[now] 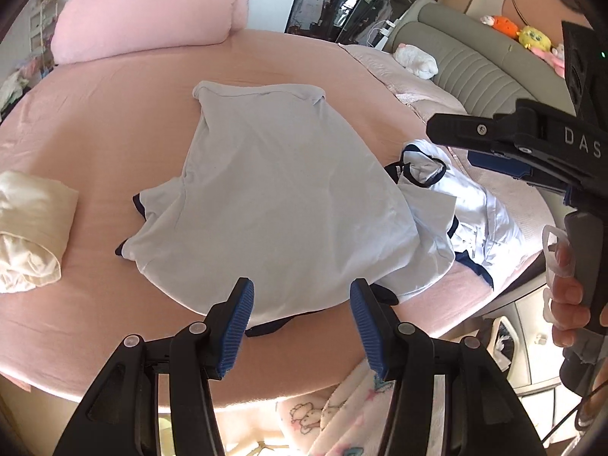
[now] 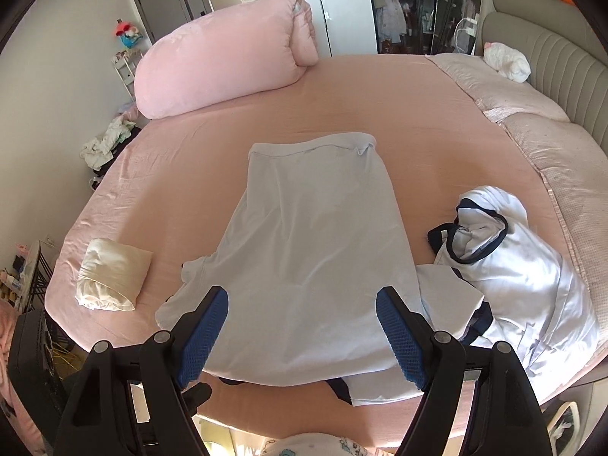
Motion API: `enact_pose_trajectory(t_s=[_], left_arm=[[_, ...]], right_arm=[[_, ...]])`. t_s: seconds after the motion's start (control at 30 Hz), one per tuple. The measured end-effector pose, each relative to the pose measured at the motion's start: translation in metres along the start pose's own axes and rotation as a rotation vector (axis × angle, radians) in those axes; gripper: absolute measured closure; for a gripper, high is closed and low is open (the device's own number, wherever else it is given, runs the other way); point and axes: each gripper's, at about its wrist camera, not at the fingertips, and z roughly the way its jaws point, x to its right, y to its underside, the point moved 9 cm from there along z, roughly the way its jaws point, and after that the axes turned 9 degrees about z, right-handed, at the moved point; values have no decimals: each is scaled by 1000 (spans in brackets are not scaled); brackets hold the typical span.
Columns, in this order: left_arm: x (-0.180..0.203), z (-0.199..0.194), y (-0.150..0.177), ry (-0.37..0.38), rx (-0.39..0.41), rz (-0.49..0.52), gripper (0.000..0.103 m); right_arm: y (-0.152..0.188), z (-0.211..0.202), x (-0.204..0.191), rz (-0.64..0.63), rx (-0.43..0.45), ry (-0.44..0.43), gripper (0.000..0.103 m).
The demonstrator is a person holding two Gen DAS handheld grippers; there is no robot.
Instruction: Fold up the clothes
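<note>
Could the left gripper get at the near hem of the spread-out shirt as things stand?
Probably yes. The left gripper hangs open just above the near edge of the pale shirt, holding nothing, and nothing lies between its fingers and the cloth.

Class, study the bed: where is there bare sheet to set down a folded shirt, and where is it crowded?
Bare sheet lies between the pink duvet roll and the spread shirt, and between that shirt and the folded cream garment. It is crowded on the right, where the crumpled white clothes meet the shirt.
</note>
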Motion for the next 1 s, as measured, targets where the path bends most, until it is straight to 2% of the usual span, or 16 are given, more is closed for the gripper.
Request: enact_pose_trajectory(t_s=[0.17, 0.27, 0.33, 0.4, 0.53, 0.63, 0.73, 1.0], left_arm=[[-23, -12, 7, -52, 51, -111, 53], [-33, -19, 1, -18, 83, -189, 53], [-44, -22, -7, -43, 97, -252, 53], [-52, -26, -9, -38, 123, -321, 53], [-64, -35, 7, 12, 199, -464, 53], [-68, -34, 18, -17, 206, -430, 53], [-73, -23, 27, -62, 161, -386, 53], [-81, 6, 45, 41, 96, -430, 53]], right_arm=[[13, -10, 7, -28, 38, 36, 23], [19, -15, 9, -42, 59, 44, 23], [21, -17, 11, -43, 72, 70, 23], [25, -18, 12, -37, 77, 85, 23], [36, -17, 16, -18, 74, 95, 23], [43, -16, 20, -29, 74, 130, 23], [49, -14, 26, -51, 73, 175, 23], [73, 5, 39, 8, 28, 160, 23]])
